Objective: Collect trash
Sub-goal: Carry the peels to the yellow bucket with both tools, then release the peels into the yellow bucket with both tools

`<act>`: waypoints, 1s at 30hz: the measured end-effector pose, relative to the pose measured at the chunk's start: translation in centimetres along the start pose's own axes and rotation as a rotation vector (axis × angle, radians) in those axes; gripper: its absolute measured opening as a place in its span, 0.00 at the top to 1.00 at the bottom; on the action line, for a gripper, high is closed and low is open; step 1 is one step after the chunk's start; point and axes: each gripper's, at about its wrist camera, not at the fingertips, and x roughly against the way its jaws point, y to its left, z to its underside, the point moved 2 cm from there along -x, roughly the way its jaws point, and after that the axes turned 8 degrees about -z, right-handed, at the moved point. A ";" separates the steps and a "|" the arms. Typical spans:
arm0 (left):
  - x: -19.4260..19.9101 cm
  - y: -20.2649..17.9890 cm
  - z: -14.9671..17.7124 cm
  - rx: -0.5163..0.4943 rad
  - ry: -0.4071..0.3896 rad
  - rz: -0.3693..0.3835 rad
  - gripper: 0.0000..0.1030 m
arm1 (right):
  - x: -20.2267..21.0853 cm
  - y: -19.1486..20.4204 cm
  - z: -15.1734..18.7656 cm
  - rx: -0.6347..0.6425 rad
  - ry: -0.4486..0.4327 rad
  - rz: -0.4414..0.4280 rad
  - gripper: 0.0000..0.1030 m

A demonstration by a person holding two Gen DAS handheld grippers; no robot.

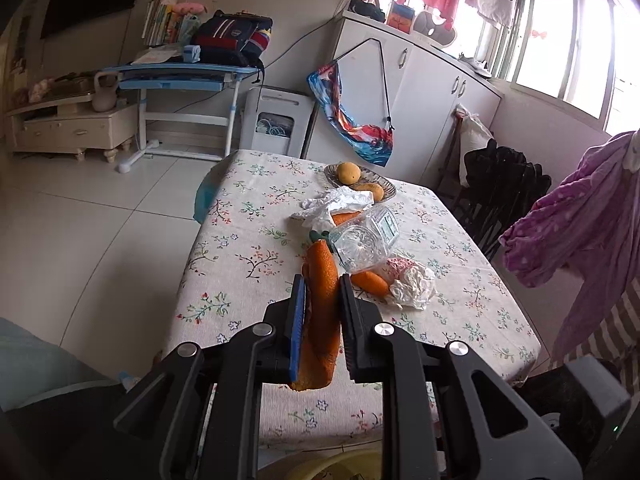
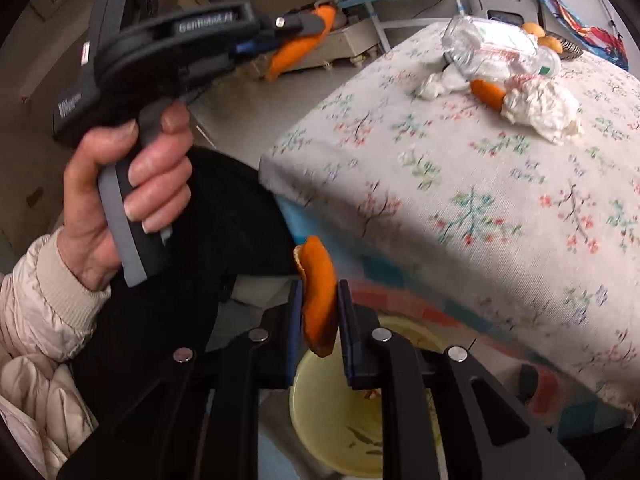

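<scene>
My left gripper (image 1: 322,284) is shut on a long strip of orange peel (image 1: 320,312), held above the near edge of the floral-cloth table (image 1: 240,248). The right wrist view shows the same left gripper (image 2: 316,22) at upper left in a person's hand (image 2: 132,184), peel (image 2: 296,48) hanging from it. My right gripper (image 2: 320,286) is shut on a second orange peel (image 2: 318,300), off the table's corner and above a yellow bin (image 2: 332,420). On the table lie a crushed clear bottle (image 1: 366,240), crumpled tissues (image 1: 414,286) and another peel piece (image 1: 370,282).
A basket with fruit (image 1: 348,172) sits at the table's far end beside more white tissue (image 1: 336,204). A dark chair (image 1: 500,184) and purple cloth (image 1: 580,220) stand to the right. A blue desk (image 1: 180,76) and white cabinets (image 1: 420,92) are beyond. The floor on the left is tiled.
</scene>
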 end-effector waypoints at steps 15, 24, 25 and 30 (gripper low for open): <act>6.2 -0.4 3.3 -0.021 0.012 0.051 0.84 | 0.9 -0.4 2.8 -0.100 -0.052 0.066 0.39; 8.6 -2.6 6.1 -0.085 0.042 0.090 0.84 | 6.5 -3.5 2.4 -0.282 -0.321 0.048 0.38; 8.8 -3.0 6.1 -0.091 0.043 0.091 0.84 | 6.9 -3.5 2.5 -0.291 -0.341 0.047 0.38; 10.1 -3.9 6.8 -0.126 0.038 0.102 0.84 | 9.1 -3.8 2.8 -0.322 -0.419 0.049 0.38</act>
